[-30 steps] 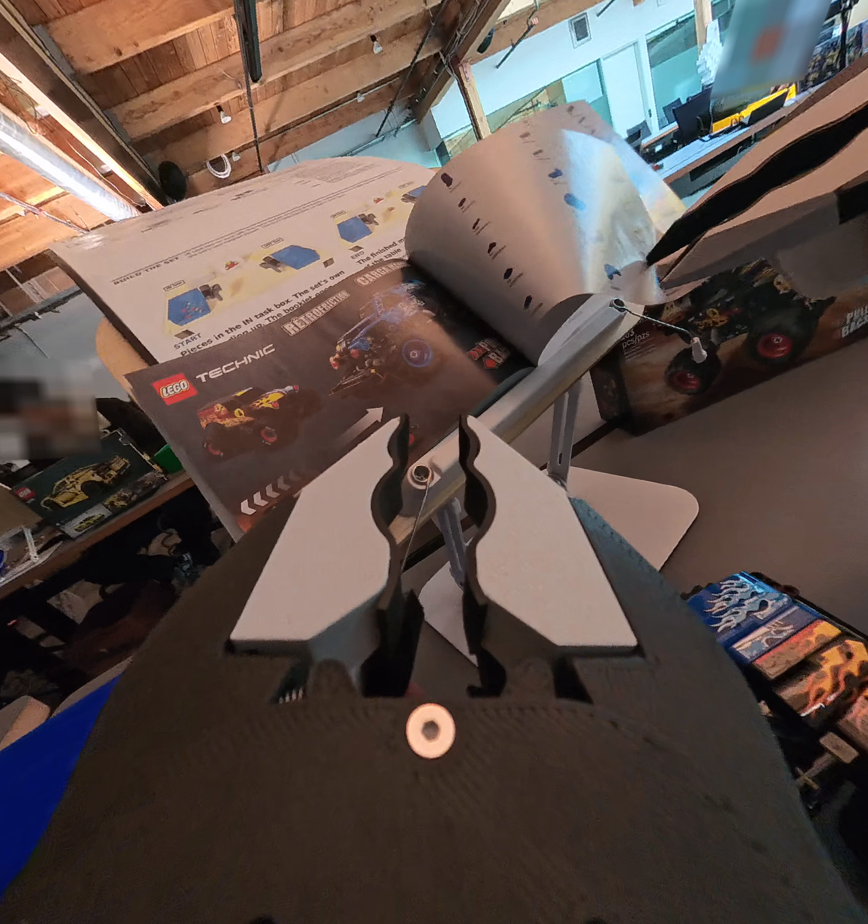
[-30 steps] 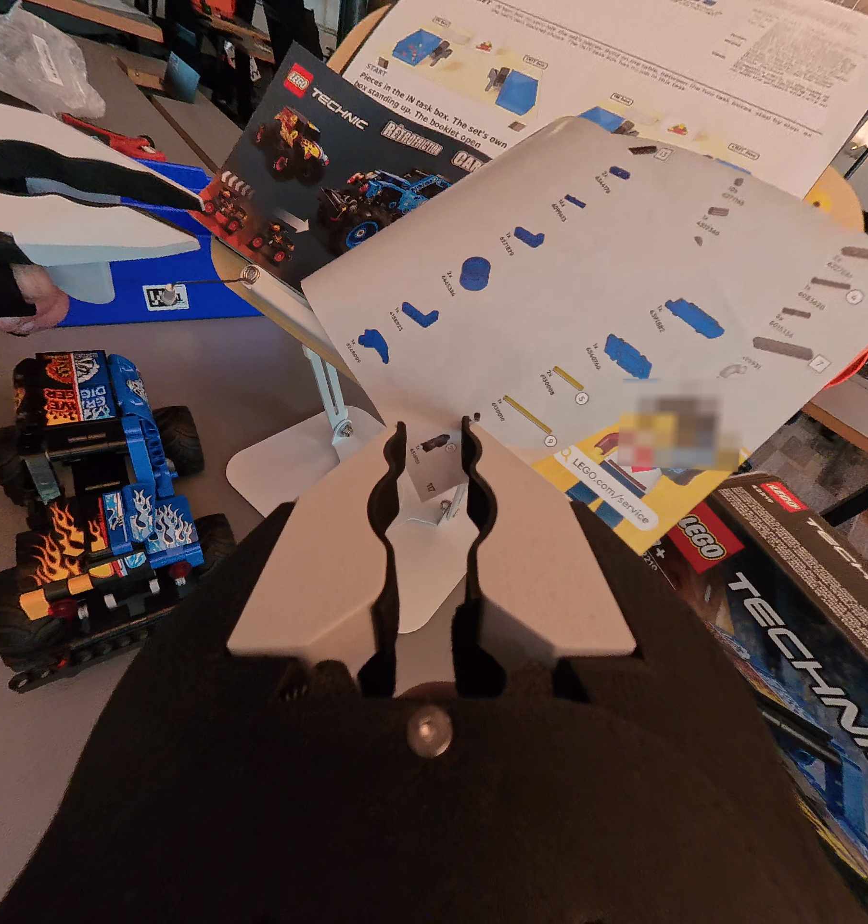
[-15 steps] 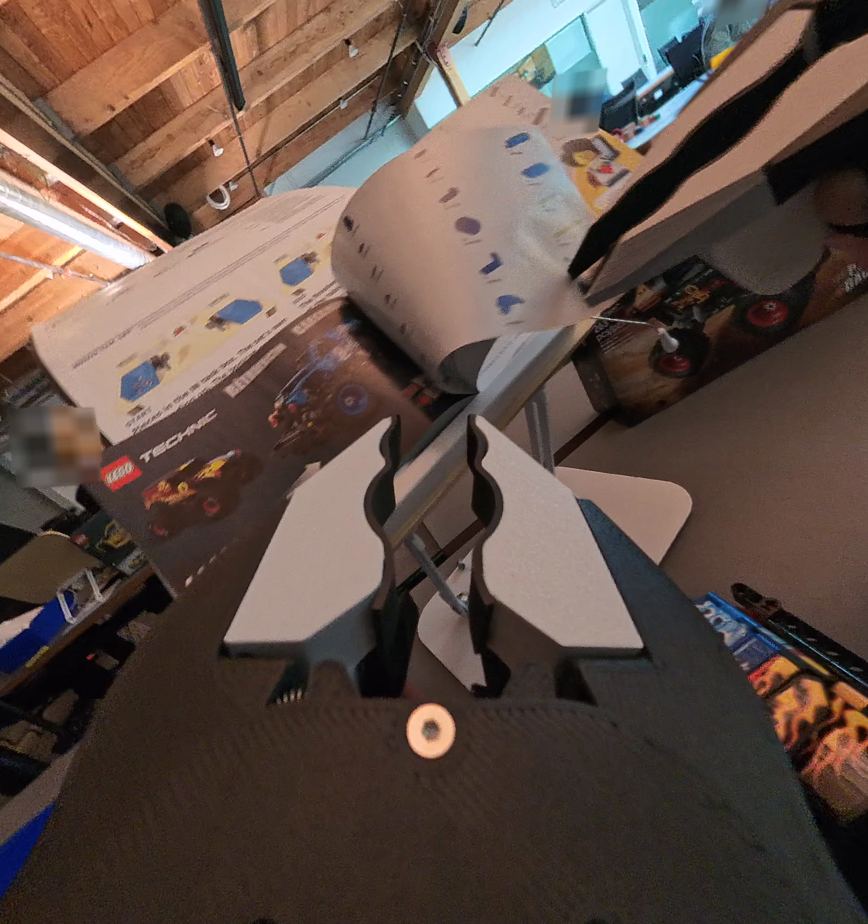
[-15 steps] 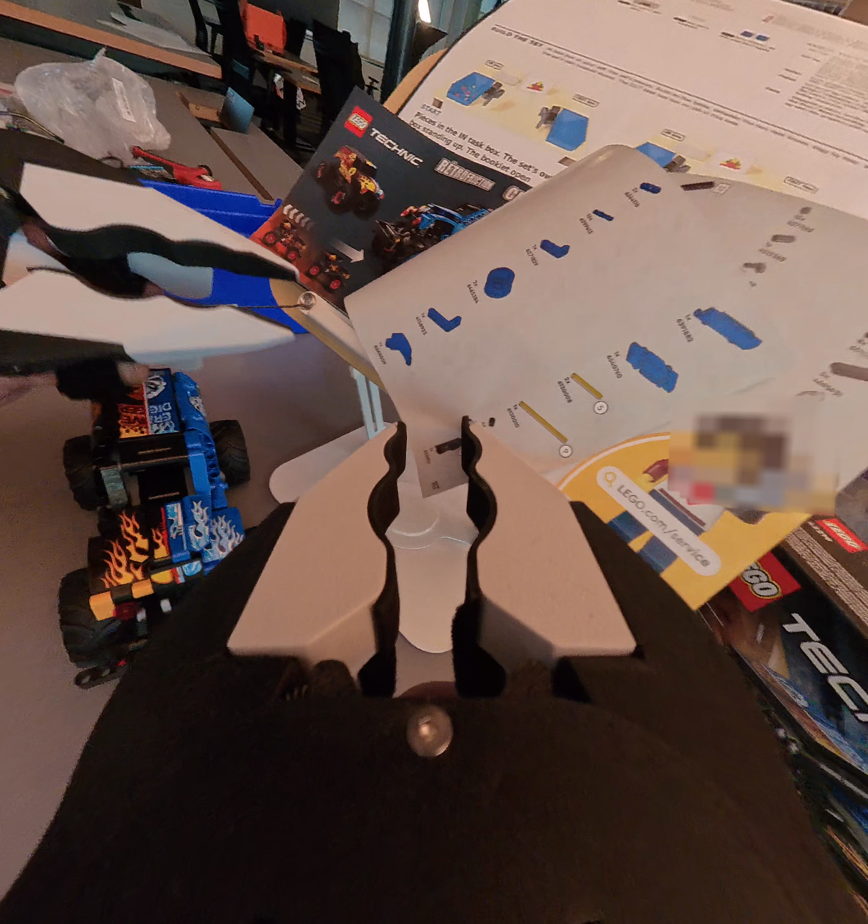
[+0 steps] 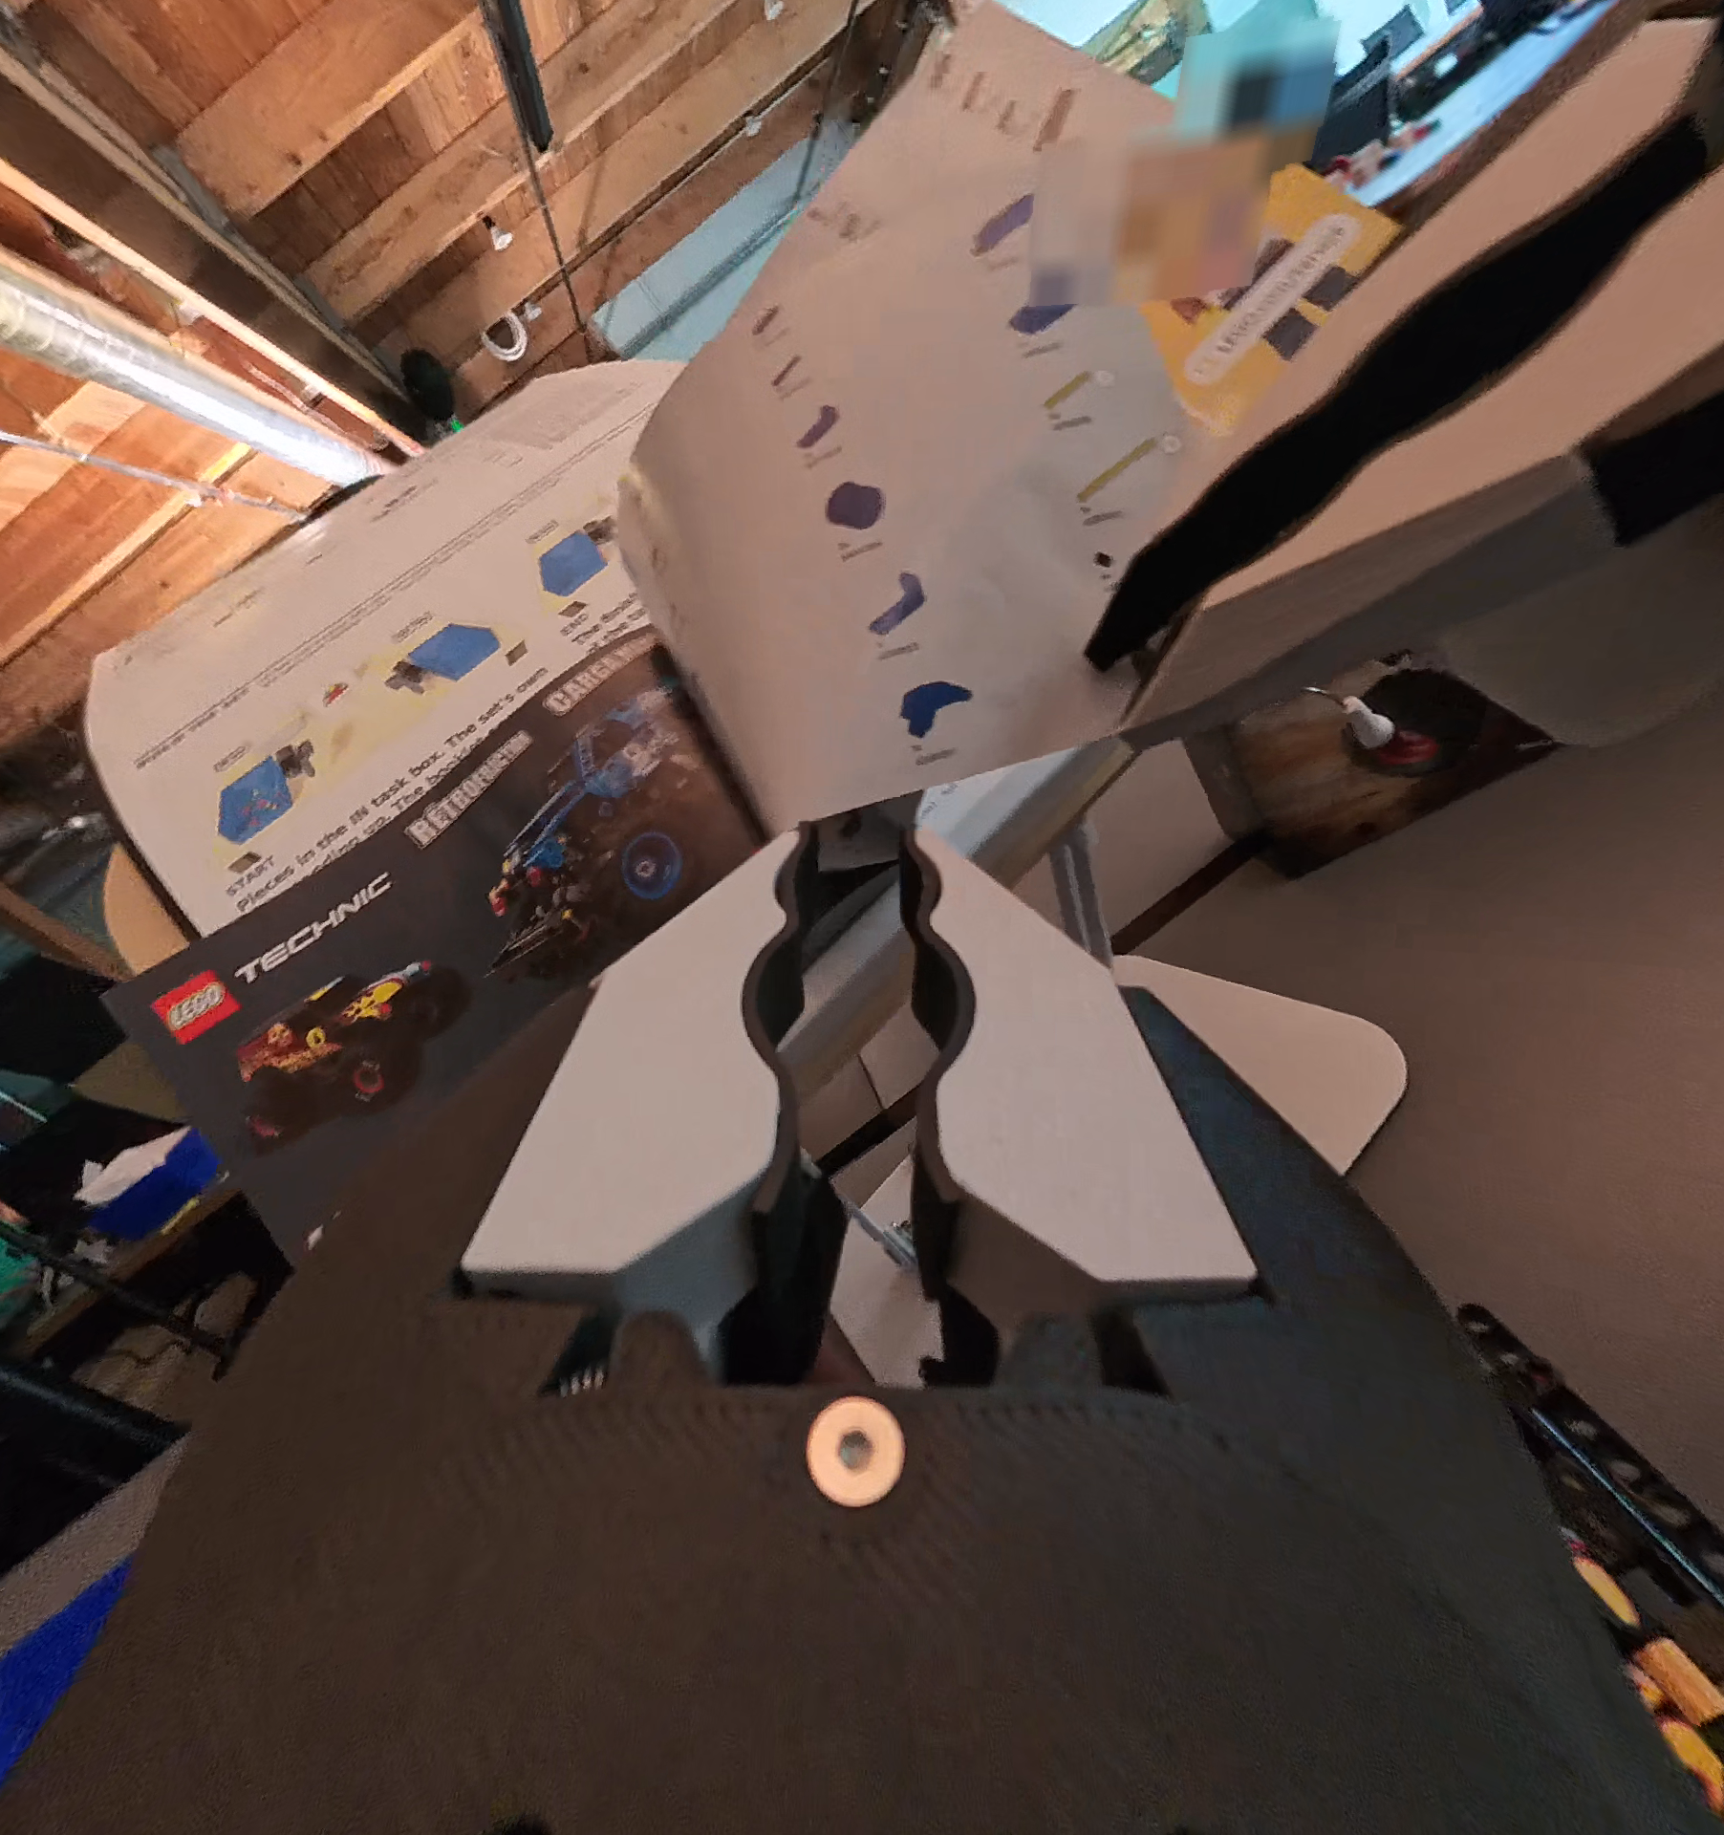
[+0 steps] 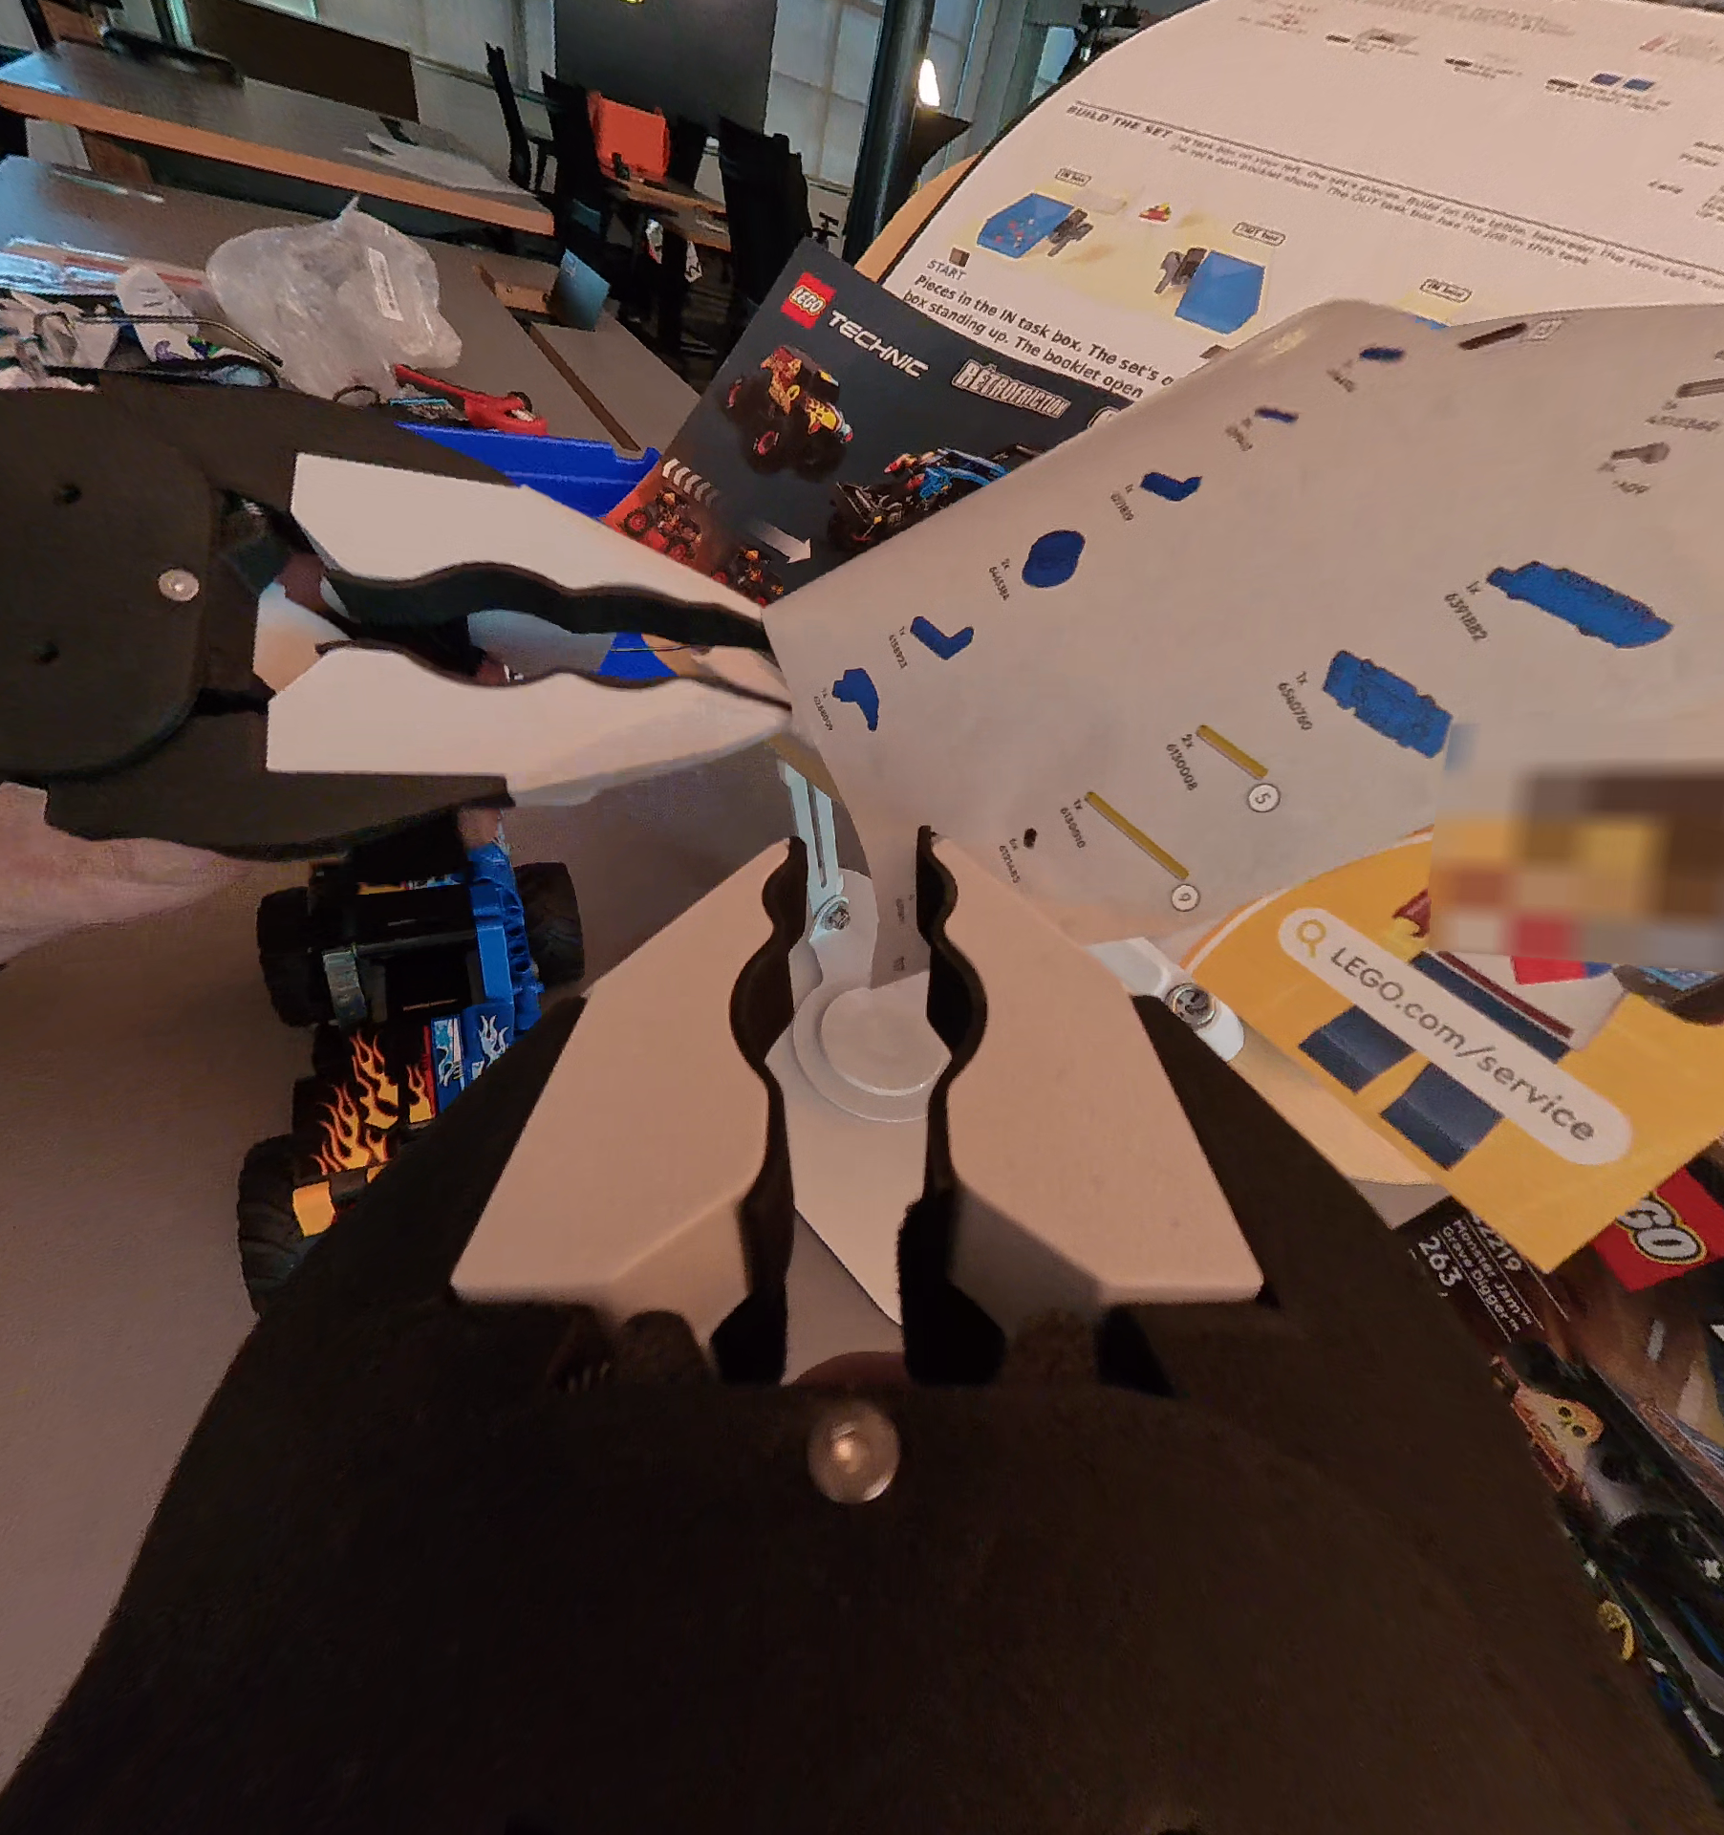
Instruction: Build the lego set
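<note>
The instruction booklet (image 6: 838, 417) stands open on a white stand (image 6: 868, 1053). My right gripper (image 6: 858, 854) is shut on the lower corner of a loose parts-list page (image 6: 1235, 616) and holds it lifted off the booklet. It also shows in the left wrist view (image 5: 1111, 650), at the page (image 5: 888, 496) edge. My left gripper (image 6: 779, 665) has its jaws nearly together at the page's left corner. A thin wire of the stand's page holder runs between them. In its own view (image 5: 853, 844) the page's lower edge sits at its tips. A built blue and black truck (image 6: 411, 993) with flame stickers lies on the table.
The set's box (image 6: 1632, 1489) lies at the right, under the yellow back page. A large white instruction sheet (image 6: 1384, 179) stands behind the booklet. A blue bin (image 6: 540, 462) and plastic bags (image 6: 332, 288) sit at the back left. The stand's base (image 5: 1315, 1072) rests on the grey table.
My right gripper has raised the page higher and swung it leftward. My left gripper has moved in from the left until its tips meet the page's left corner.
</note>
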`<action>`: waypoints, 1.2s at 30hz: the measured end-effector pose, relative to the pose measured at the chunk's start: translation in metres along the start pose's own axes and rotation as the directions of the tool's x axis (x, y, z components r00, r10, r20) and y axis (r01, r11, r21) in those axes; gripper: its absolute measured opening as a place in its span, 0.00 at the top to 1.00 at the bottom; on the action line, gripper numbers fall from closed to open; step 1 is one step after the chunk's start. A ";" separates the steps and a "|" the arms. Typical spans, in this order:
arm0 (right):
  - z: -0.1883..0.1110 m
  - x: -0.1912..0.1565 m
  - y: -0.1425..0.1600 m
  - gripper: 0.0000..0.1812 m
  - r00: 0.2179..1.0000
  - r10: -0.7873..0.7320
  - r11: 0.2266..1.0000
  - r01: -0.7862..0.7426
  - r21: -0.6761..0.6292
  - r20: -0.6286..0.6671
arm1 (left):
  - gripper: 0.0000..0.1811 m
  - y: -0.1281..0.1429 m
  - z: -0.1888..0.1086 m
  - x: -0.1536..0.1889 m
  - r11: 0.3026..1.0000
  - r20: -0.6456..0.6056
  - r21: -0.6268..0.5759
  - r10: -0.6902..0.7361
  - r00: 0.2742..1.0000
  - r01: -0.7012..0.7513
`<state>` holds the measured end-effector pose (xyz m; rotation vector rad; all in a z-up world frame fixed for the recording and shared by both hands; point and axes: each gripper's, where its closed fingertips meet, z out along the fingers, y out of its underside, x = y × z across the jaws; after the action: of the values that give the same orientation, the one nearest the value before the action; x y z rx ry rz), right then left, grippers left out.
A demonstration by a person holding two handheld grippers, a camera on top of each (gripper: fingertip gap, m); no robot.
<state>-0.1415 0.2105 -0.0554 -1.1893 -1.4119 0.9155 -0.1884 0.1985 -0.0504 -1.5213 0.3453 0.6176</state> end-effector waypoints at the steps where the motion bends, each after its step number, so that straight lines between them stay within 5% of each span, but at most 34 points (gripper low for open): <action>1: 0.000 0.001 0.000 0.89 1.000 0.003 1.000 -0.003 0.002 0.000 | 0.93 0.001 0.000 -0.004 1.000 0.012 -0.002 -0.015 1.000 0.015; 15: -0.010 0.029 0.002 0.89 0.995 0.039 0.999 -0.038 0.018 -0.087 | 0.98 0.013 -0.006 -0.028 0.988 0.049 -0.007 -0.156 0.987 0.156; 27: -0.013 0.050 0.014 0.88 0.985 0.096 0.995 -0.098 -0.004 -0.143 | 0.91 0.020 -0.011 -0.045 0.974 0.069 -0.007 -0.225 0.972 0.226; 32: -0.013 0.022 -0.016 0.86 0.994 0.087 0.992 -0.081 0.095 -0.062 | 0.87 0.014 -0.012 -0.033 0.980 0.001 0.006 -0.200 0.980 0.200; 36: -0.004 -0.025 -0.029 0.88 0.998 -0.058 0.992 0.054 0.117 0.036 | 0.79 0.004 -0.015 -0.023 0.987 -0.053 0.037 -0.153 0.987 0.155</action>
<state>-0.1435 0.1798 -0.0322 -1.0454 -1.3973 0.9725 -0.2067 0.1796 -0.0408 -1.5103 0.2734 0.4485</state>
